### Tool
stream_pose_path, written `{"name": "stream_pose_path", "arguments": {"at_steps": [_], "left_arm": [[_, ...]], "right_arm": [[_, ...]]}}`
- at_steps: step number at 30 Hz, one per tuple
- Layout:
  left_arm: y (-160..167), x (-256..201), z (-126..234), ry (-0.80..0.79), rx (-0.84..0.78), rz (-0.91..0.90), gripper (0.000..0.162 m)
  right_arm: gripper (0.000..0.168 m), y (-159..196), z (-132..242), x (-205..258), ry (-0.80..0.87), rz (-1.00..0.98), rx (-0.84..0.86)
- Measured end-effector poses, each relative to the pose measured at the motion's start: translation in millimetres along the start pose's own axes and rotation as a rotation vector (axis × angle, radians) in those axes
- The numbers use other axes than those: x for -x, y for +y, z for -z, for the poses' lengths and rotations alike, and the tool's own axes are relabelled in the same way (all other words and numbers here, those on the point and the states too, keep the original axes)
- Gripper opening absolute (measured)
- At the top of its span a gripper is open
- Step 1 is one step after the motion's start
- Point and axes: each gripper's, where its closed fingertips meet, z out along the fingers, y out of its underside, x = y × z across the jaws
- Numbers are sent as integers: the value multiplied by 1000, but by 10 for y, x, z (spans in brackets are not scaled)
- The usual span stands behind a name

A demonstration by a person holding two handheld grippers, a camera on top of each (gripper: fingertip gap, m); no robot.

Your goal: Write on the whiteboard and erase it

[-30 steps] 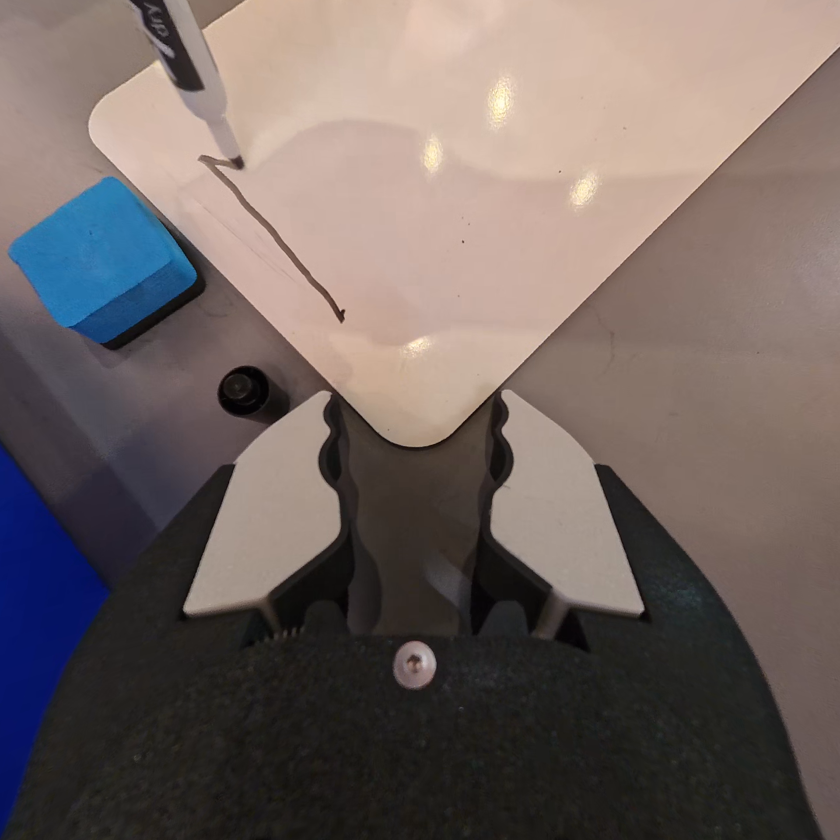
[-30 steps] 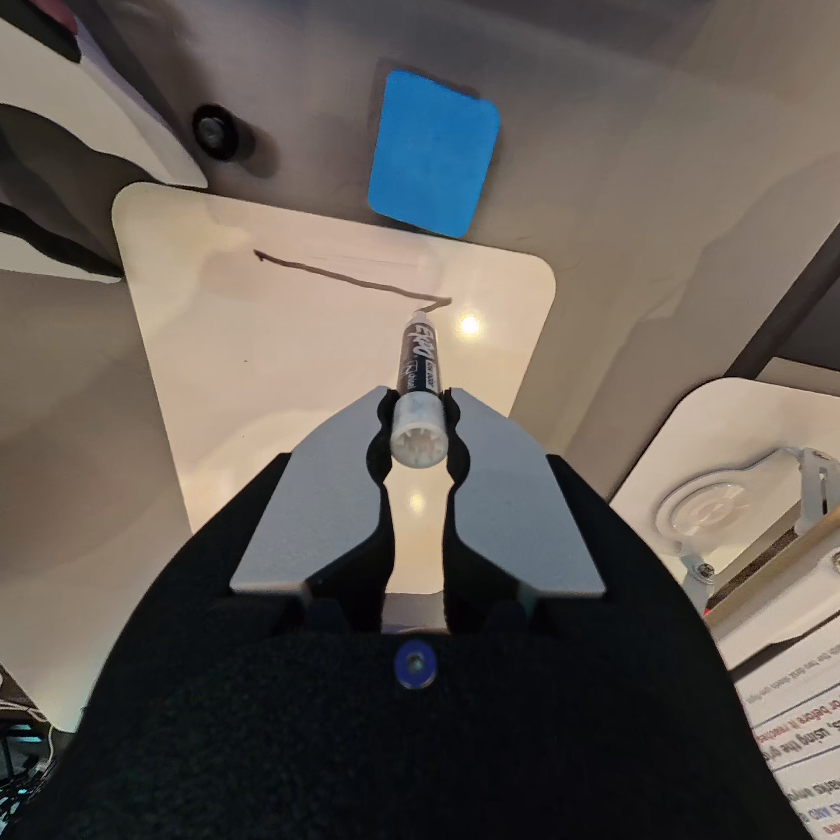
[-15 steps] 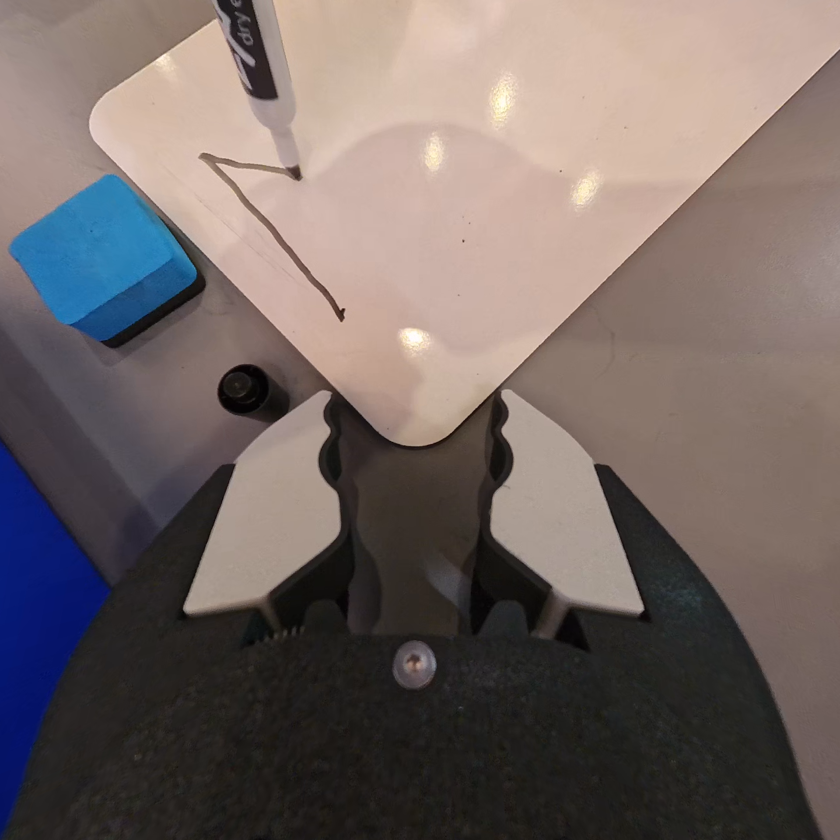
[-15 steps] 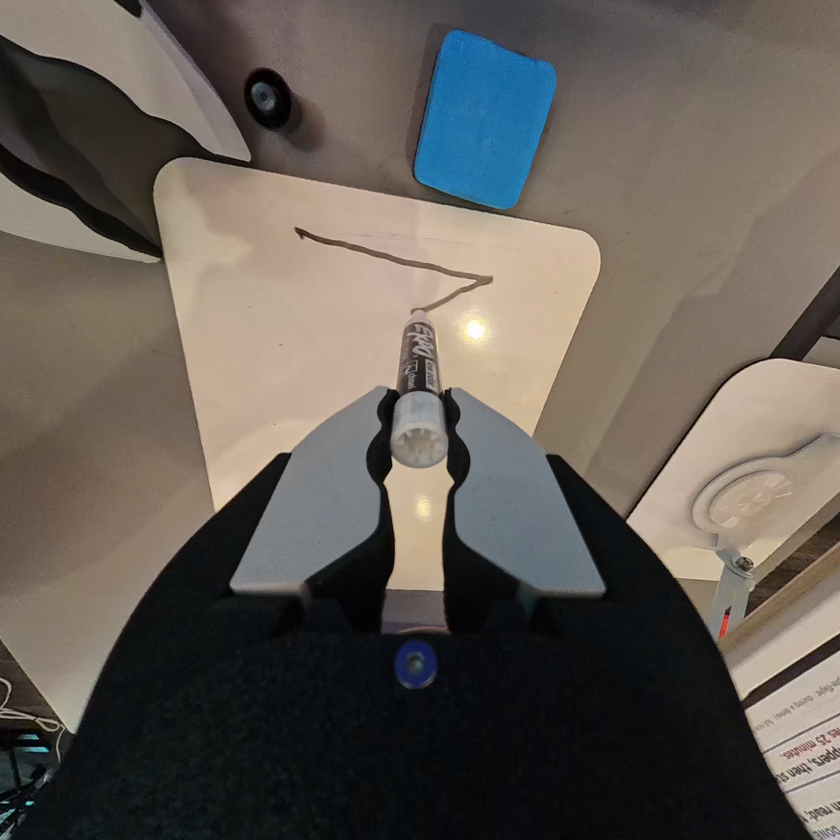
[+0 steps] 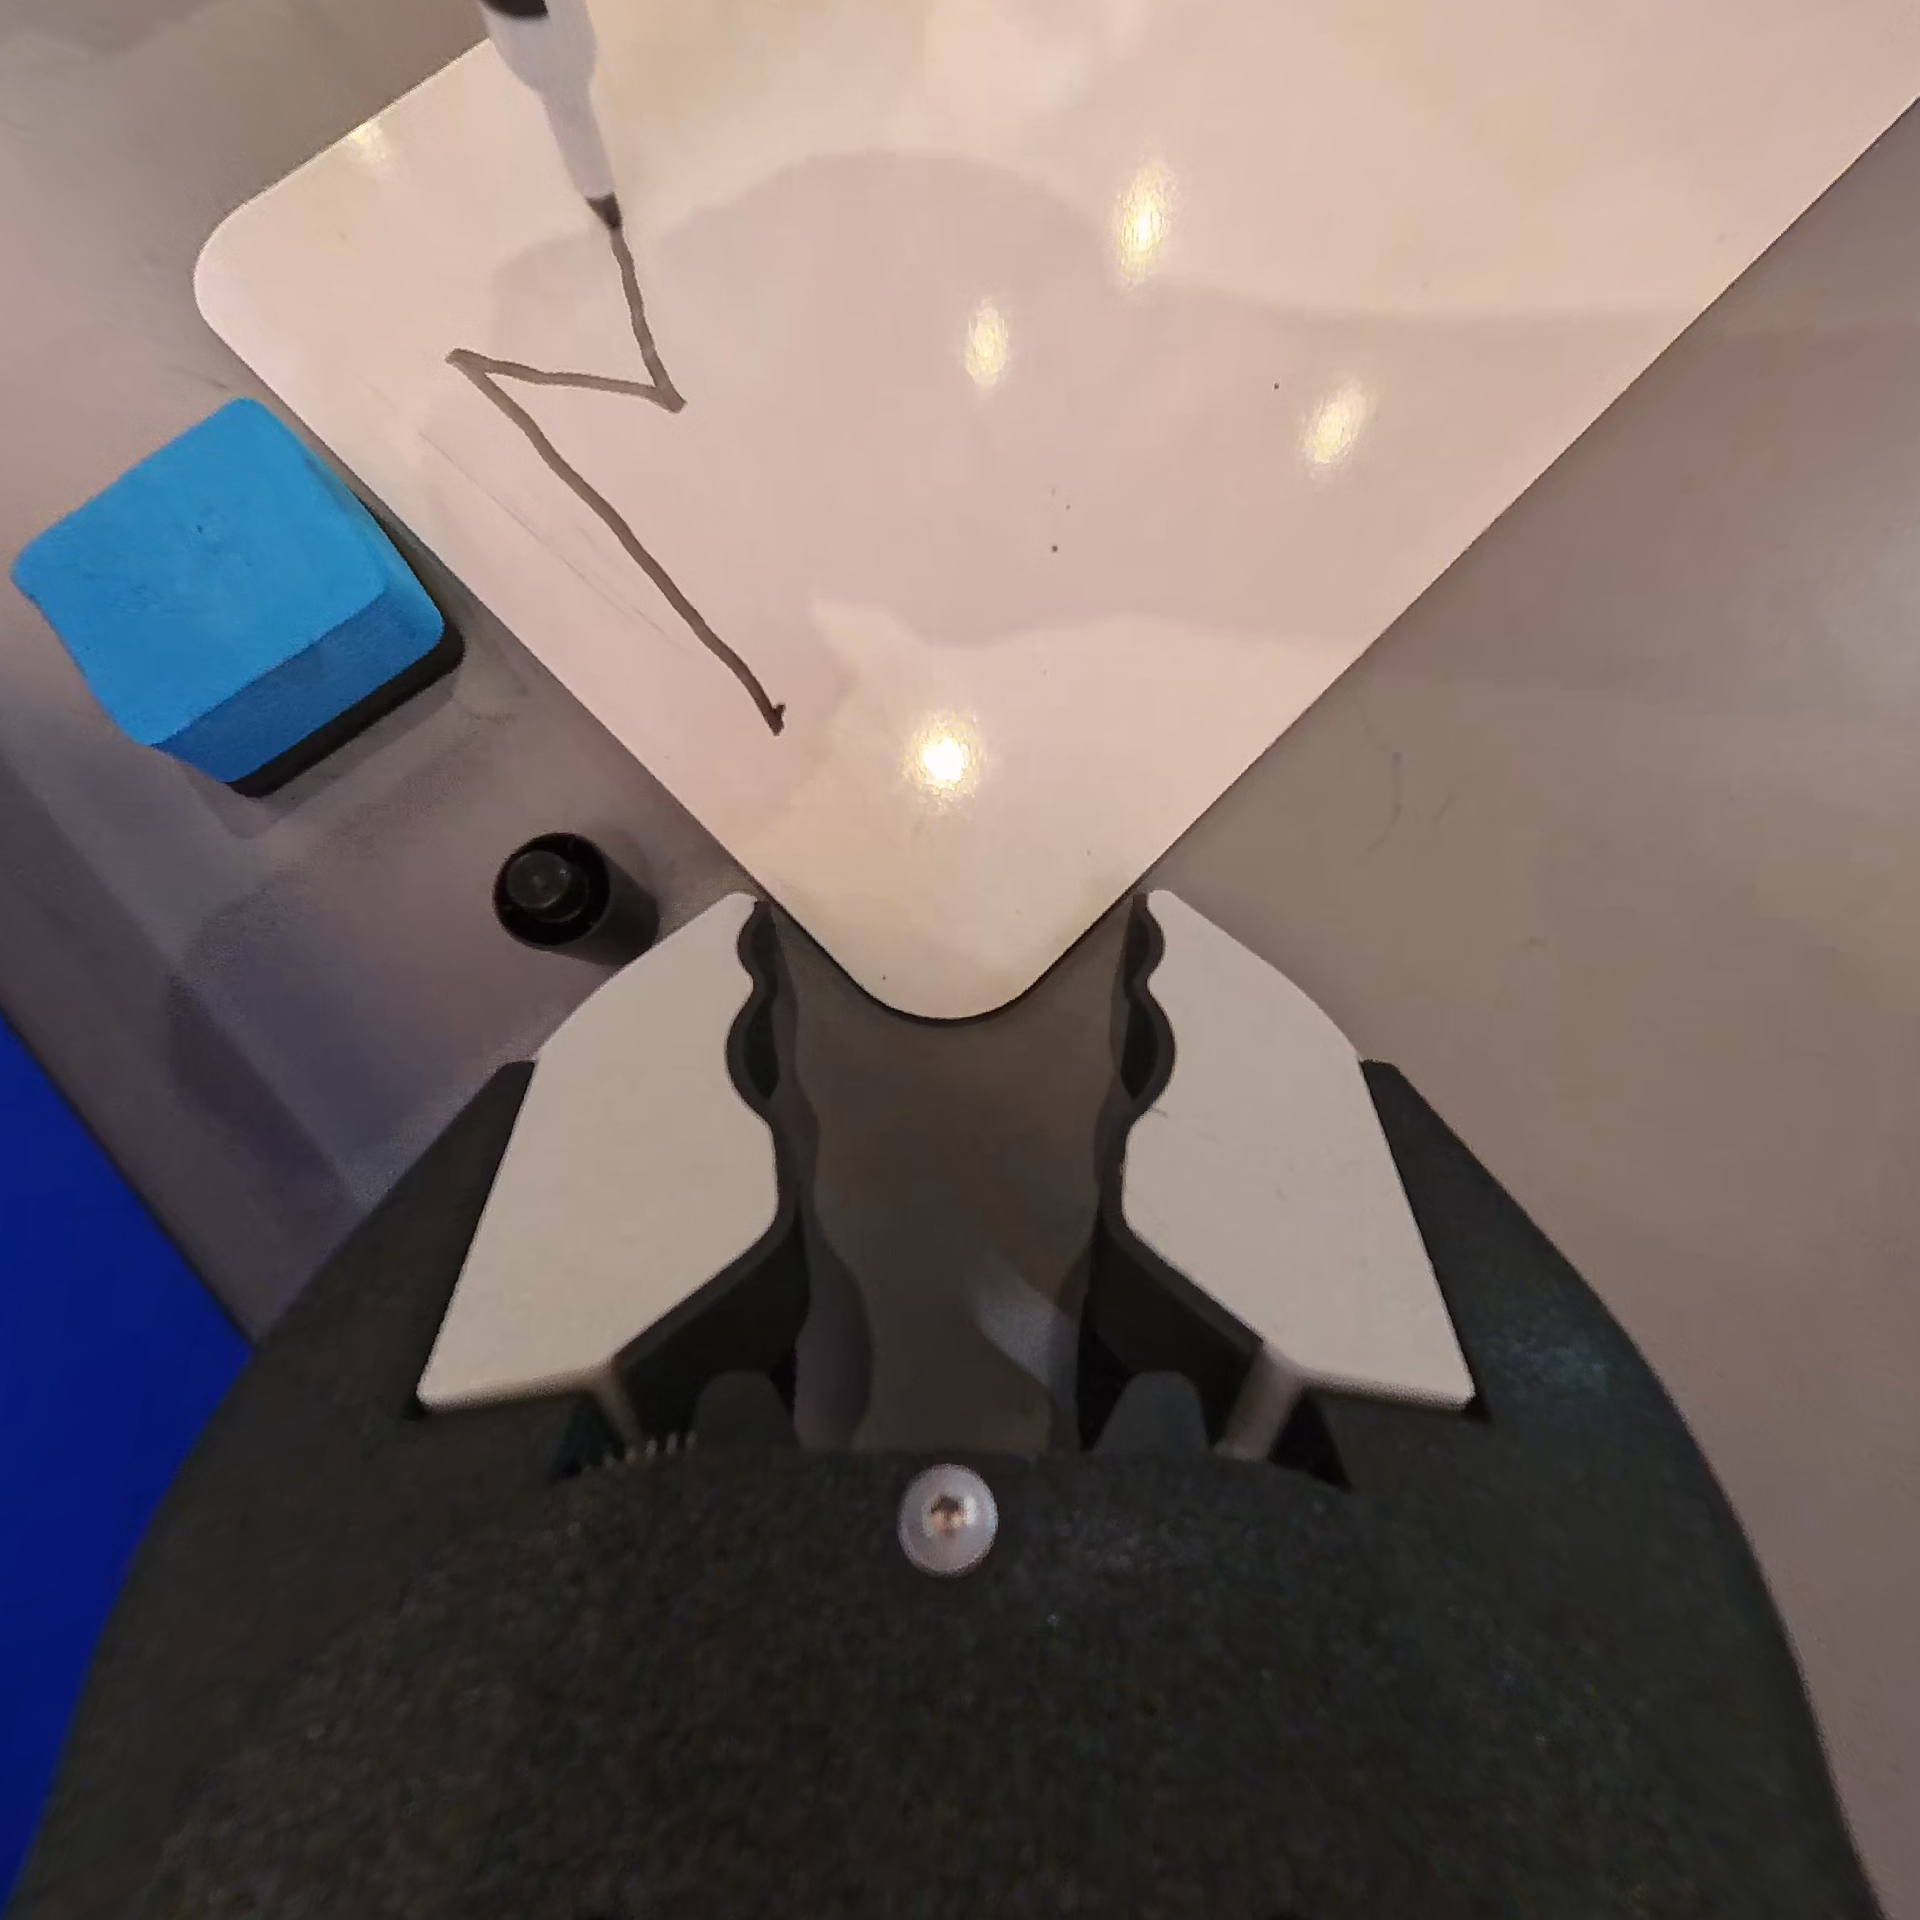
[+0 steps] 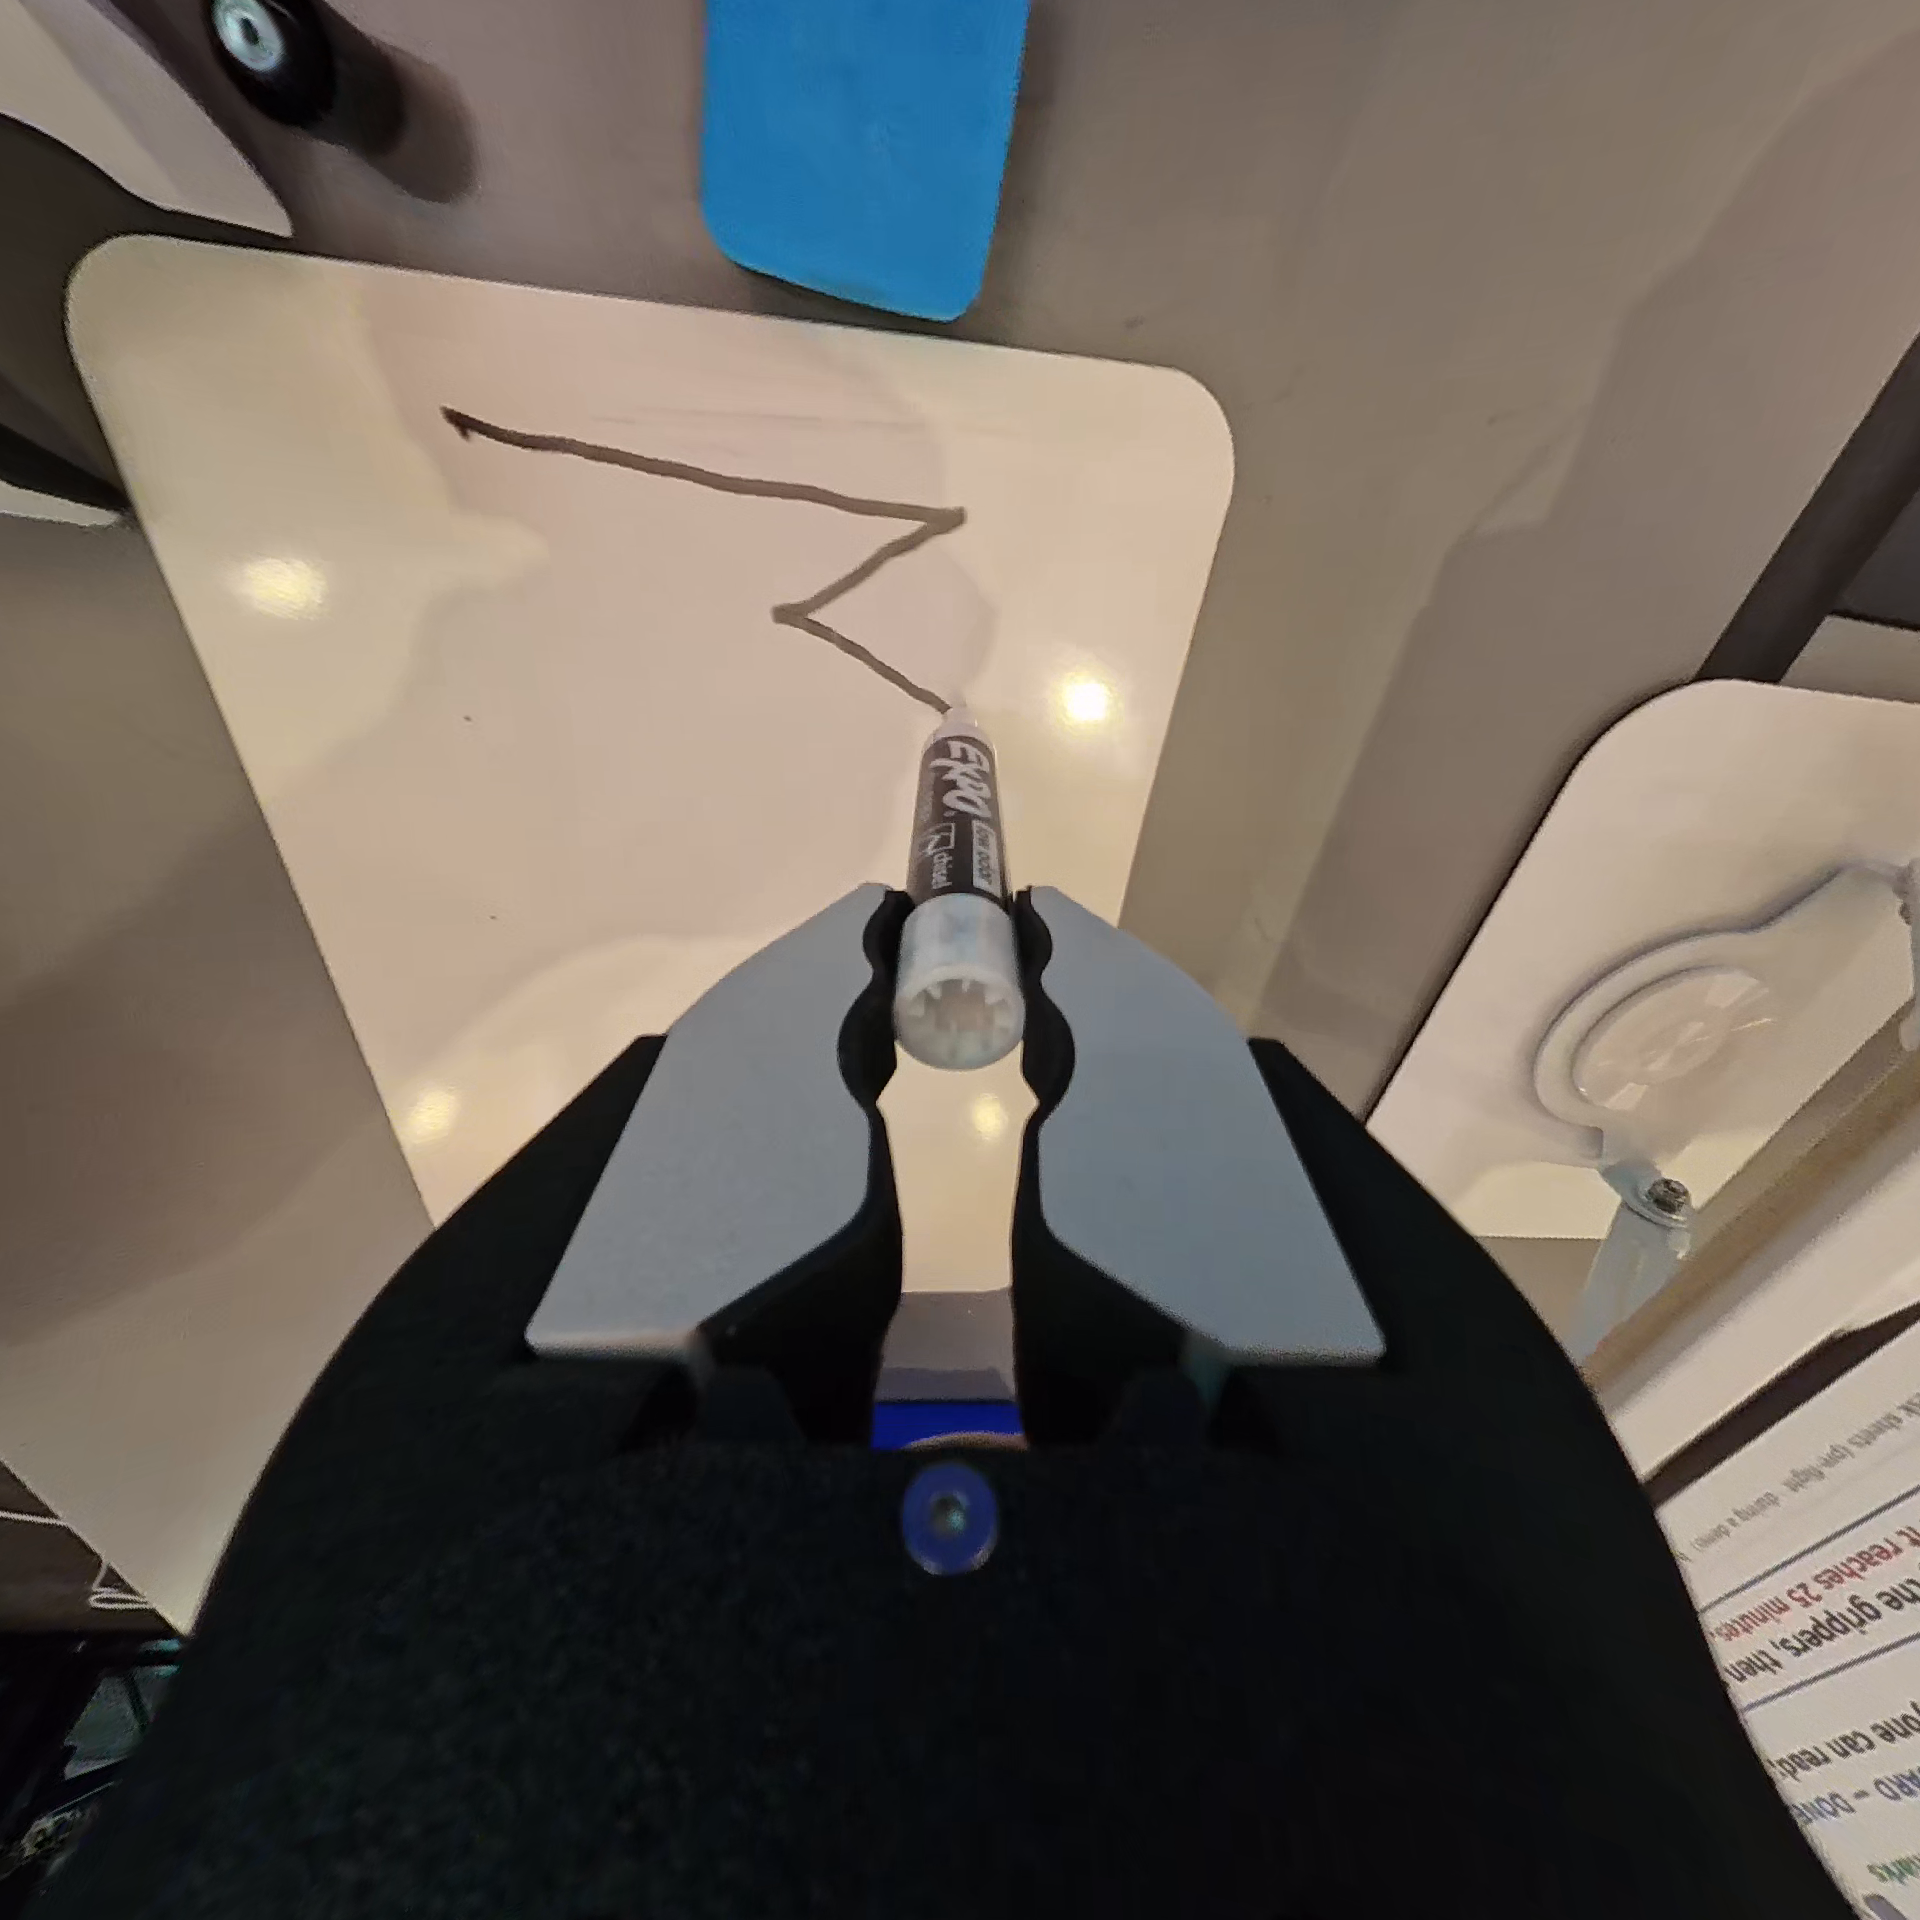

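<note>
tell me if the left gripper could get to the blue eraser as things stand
Probably yes. The left gripper is open and empty, and the blue eraser sits on bare table beside the whiteboard, with only the small black cap nearby.

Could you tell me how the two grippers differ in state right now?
The right gripper is shut on the black marker, whose tip touches the whiteboard; the left gripper is open and holds nothing. The right writes over the board's face; the left sits at the board's corner. Both have pale grey fingers.
</note>
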Motion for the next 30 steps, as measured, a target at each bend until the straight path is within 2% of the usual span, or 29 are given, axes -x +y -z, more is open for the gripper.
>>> {"name": "stream_pose_path", "arguments": {"at_steps": [6, 12, 30], "left_arm": [[1, 0, 1, 1, 0, 0, 65], [1, 0, 1, 0, 1, 1, 64], [0, -1, -1, -2, -1, 4, 65]], "right_arm": [[20, 62, -8, -90, -8, -22, -2], [20, 64, -1, 5, -8, -5, 1], [20, 13, 48, 772, -29, 49, -27]]}}
